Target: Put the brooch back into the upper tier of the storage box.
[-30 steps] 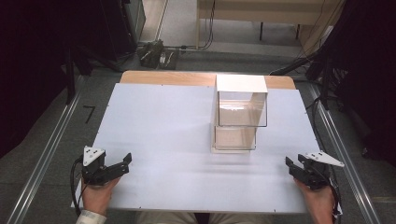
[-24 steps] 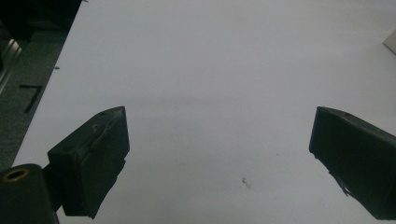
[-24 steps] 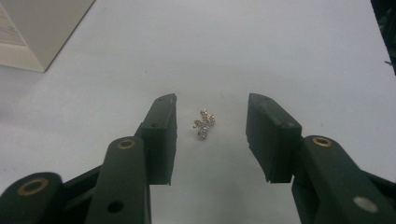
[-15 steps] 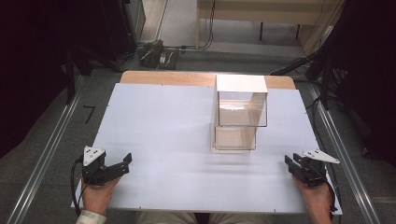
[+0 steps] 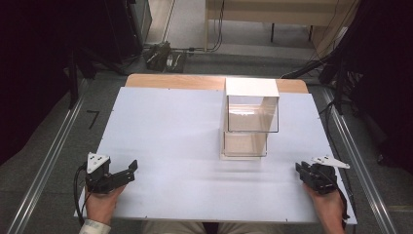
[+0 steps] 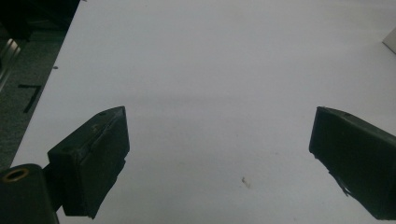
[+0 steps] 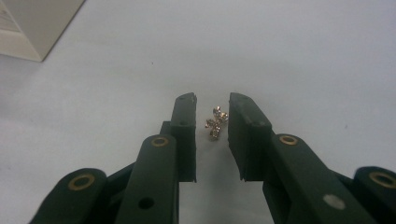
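A small gold ornament [image 7: 215,122] set with clear stones lies on the white table between the jaws of my right gripper [image 7: 212,100]. Those jaws stand only a narrow gap apart; the ornament sits against the right one, and a sliver of table shows between it and the left one. In the high view my right gripper [image 5: 303,171] rests low at the table's front right corner. My left gripper [image 5: 127,171] is at the front left, held in a hand, its jaws wide open over bare table [image 6: 219,140] with nothing between them.
A clear box [image 5: 252,119] with a white top stands right of the table's middle on a white base; its corner [image 7: 28,28] shows at upper left in the right gripper view. The white table top [image 5: 170,126] ends in a wooden strip at the far edge.
My right gripper has slid slightly left along the front edge. The left gripper has stayed in place.
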{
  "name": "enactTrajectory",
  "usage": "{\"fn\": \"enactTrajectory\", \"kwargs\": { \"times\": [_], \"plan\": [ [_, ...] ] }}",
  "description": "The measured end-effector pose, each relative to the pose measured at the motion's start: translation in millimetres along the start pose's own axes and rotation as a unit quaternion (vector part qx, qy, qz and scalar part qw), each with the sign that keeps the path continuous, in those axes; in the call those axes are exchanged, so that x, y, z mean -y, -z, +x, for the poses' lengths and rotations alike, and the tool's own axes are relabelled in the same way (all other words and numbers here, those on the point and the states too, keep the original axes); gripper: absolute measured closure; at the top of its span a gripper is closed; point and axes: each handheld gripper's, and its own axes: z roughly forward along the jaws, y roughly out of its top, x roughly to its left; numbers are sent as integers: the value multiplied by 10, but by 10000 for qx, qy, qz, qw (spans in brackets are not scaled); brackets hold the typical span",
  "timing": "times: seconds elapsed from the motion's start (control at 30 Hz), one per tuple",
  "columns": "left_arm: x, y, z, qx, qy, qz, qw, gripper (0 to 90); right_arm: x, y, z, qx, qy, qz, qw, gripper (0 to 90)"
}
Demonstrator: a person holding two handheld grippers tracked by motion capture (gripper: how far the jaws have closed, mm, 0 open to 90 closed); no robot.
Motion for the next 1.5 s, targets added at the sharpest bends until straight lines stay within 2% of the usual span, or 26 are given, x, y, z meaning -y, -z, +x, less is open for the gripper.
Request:
{"fn": "enactTrajectory", "kwargs": {
  "times": [0.5,0.73,0.9,1.23,1.5],
  "plan": [
    [-1,3,0,14,-1,-3,10000,62,3,-29,-61,111,-37,74,9999,857],
    [-2,5,3,12,12,-14,10000,62,0,-22,-69,95,-53,68,9999,859],
    [-1,4,7,11,16,-15,10000,62,-32,64,-73,-1,-133,-73,9999,863],
    [0,7,5,-4,14,-15,10000,62,-105,198,28,-271,11,-106,9996,866],
    [-1,9,9,-12,21,-13,10000,62,-151,305,72,-384,80,-111,9992,866]
  ]
}}
